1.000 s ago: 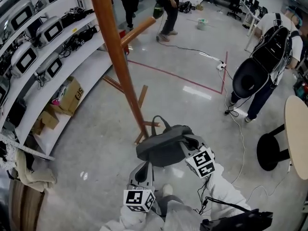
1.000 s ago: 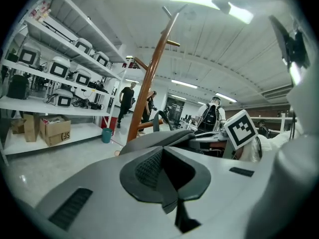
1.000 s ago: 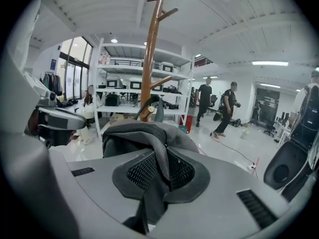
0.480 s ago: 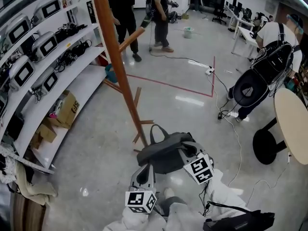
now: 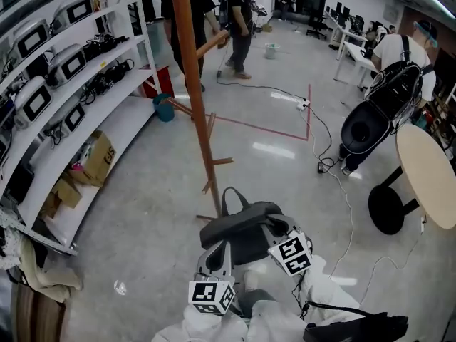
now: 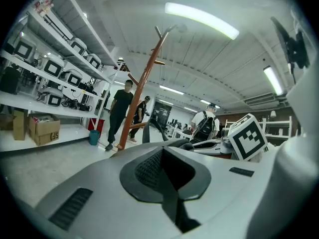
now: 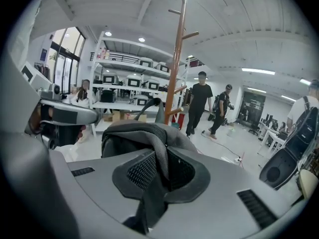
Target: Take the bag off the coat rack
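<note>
The bag hangs free, low and just beside the base of the coat rack. The fingers of the left gripper and the right gripper are both nearly closed, clamped on it.

Bright ceiling strip lights glare off the glossy floor; fisheye bends every edge.
</note>
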`<action>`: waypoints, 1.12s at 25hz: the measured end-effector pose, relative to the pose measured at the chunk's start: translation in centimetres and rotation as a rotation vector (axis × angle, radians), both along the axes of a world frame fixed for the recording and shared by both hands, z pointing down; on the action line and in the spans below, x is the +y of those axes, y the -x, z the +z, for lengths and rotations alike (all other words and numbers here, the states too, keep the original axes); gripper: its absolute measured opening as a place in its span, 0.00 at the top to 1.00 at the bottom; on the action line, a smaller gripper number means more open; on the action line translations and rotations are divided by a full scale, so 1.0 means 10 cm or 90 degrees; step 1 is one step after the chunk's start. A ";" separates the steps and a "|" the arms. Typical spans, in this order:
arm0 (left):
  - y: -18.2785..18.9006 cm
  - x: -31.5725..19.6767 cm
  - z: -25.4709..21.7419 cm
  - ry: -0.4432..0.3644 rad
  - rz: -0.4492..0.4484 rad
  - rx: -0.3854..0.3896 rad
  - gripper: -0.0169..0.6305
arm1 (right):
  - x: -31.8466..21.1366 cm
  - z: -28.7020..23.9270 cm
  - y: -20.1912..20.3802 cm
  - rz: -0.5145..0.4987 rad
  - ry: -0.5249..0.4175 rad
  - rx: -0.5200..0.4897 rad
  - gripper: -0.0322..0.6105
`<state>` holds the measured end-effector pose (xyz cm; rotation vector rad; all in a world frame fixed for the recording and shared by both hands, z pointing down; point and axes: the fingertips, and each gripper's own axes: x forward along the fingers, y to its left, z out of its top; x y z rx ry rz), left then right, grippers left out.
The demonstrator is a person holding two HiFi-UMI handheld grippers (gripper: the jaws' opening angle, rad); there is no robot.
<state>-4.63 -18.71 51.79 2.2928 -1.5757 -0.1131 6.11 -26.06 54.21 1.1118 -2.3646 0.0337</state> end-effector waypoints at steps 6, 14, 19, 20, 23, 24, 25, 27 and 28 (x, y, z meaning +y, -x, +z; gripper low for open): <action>0.04 0.39 -0.01 -0.005 0.018 0.004 0.97 | 0.43 -0.07 0.05 0.025 -0.004 -0.017 0.87; -0.01 0.67 -0.12 -0.025 0.026 0.016 0.97 | 0.83 -0.18 0.03 0.065 -0.009 -0.031 0.87; -0.08 0.75 -0.16 -0.039 0.016 0.021 0.97 | 0.99 -0.16 -0.03 0.074 -0.003 -0.033 0.87; -0.08 0.76 -0.17 -0.041 0.012 0.022 0.97 | 1.01 -0.16 -0.04 0.074 -0.004 -0.034 0.87; -0.08 0.83 -0.15 -0.038 -0.005 0.027 0.97 | 1.11 -0.15 -0.09 0.075 -0.001 -0.039 0.87; -0.10 0.86 -0.15 -0.037 -0.010 0.029 0.97 | 1.14 -0.14 -0.11 0.073 0.000 -0.040 0.87; -0.11 0.90 -0.15 -0.036 -0.015 0.030 0.97 | 1.18 -0.14 -0.13 0.070 -0.001 -0.040 0.87; -0.15 0.98 -0.12 -0.031 -0.024 0.028 0.97 | 1.26 -0.13 -0.16 0.063 0.000 -0.041 0.87; -0.16 1.02 -0.10 -0.026 -0.029 0.028 0.97 | 1.29 -0.13 -0.18 0.061 0.003 -0.043 0.87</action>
